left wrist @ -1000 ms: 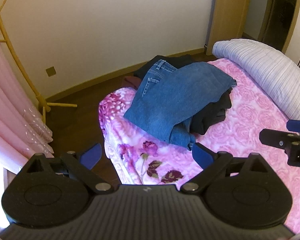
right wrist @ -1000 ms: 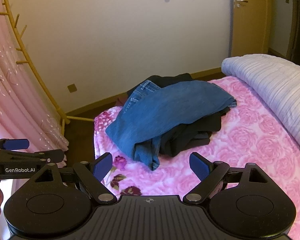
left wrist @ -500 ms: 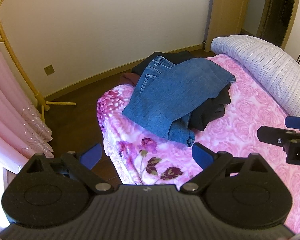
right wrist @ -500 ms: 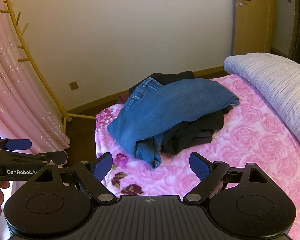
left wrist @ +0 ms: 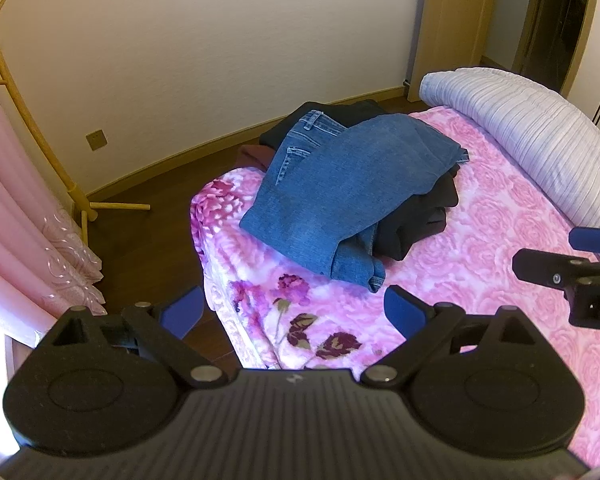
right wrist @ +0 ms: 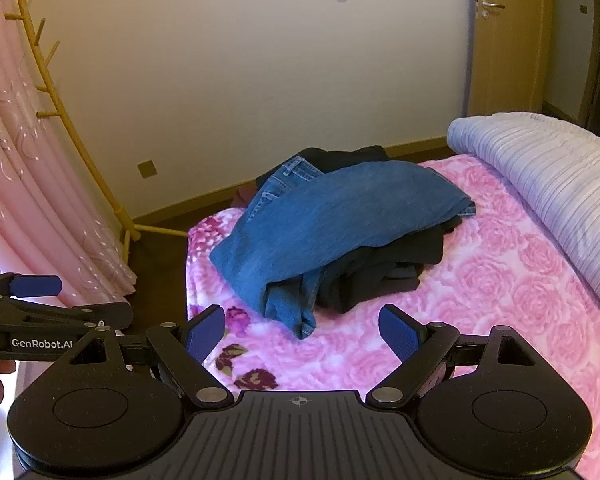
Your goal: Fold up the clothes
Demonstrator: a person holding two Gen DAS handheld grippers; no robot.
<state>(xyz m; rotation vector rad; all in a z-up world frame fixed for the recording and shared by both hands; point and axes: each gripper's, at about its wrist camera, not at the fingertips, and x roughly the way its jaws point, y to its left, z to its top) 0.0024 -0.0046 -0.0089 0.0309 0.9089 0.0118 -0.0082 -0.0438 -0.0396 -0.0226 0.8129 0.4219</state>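
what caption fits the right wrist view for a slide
Open right gripper faces blue jeans heaped on dark clothes.

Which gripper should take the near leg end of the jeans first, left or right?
Right, probably. The crumpled leg end of the jeans sits almost centred ahead of the open right gripper. From the left gripper, also open, it lies off toward the right finger.

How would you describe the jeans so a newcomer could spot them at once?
Start at the bed's pink rose-print blanket. Near its far corner, toward the cream wall, sits a heap of clothes. The jeans are draped on top, the only blue denim, over dark garments.
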